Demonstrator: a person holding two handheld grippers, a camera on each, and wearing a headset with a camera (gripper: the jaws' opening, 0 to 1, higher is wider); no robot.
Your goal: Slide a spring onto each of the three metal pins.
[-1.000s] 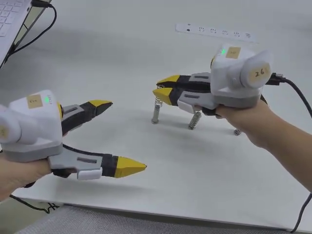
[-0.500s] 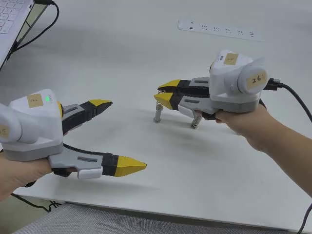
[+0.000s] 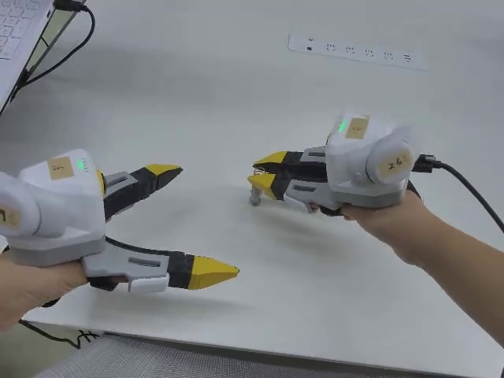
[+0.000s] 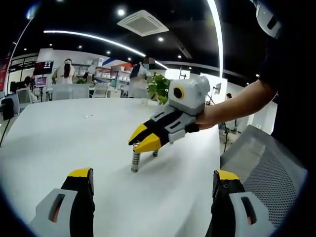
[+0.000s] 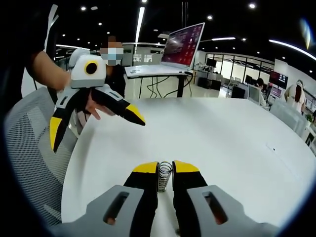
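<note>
Right gripper (image 5: pixel 165 170): jaws drawn together and pinching the spring, held low and nearly level with the table so the tips meet the coil from the side.
Spring (image 5: pixel 164 177): upright between the two yellow tips, its coils showing in the narrow gap; gripped near the top, probably so it can be steered straight down along the pin.
Pin (image 4: pixel 134 168): stands upright on the table under the gripper tips. In the left gripper view its lower shank looks bare below the coils, so the spring seems partway on rather than seated.
Second pin (image 4: pixel 155 153): just behind the first, partly hidden by the gripper; too small to tell whether it carries a spring.
Left gripper (image 3: pixel 197 220): jaws wide apart and holding nothing, hovering well off to the left and aimed toward the pins, likely kept out of the way while the other hand works.
Table (image 3: pixel 197 102): plain white, bare around the pins, giving the low approach room.
Edges: a power strip (image 3: pixel 358 53) lies at the far side and a laptop (image 3: pixel 16 31) at the far left corner, both well apart from the work.
</note>
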